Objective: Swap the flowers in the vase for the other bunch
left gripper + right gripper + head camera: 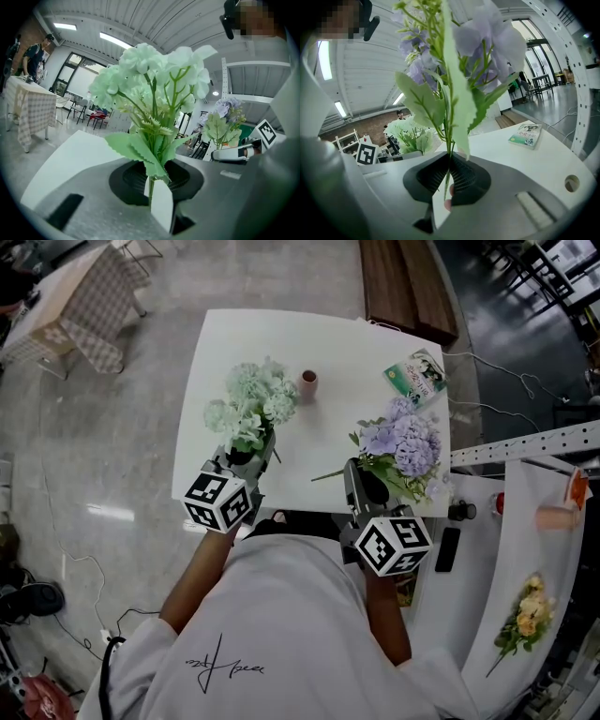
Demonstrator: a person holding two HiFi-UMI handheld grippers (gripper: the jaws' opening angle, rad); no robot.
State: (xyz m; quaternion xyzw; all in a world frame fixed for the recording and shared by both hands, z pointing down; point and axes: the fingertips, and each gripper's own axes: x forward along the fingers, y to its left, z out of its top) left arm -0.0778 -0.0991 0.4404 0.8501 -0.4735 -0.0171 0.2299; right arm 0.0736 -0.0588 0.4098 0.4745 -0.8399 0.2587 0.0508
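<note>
The left gripper [151,180] has its jaws clamped on the thin stems of the pale green bunch [251,404], whose leaves and blooms rise straight out of the grip and fill the middle of the left gripper view. The right gripper [448,174] is likewise closed on the stems of the lilac bunch [405,442], which stands up from its jaws with a long green leaf in front. In the head view the two grippers sit side by side at the near edge of the white table [319,456], the green bunch at centre left of the frame and the lilac bunch at centre right, well apart. The small pink vase [307,382] stands upright on the table between them, towards the top of the frame, just beside the green blooms. A book [416,374] lies near the table's upper right corner. At lower right, a yellow bunch [525,613] lies on a separate white surface.
</note>
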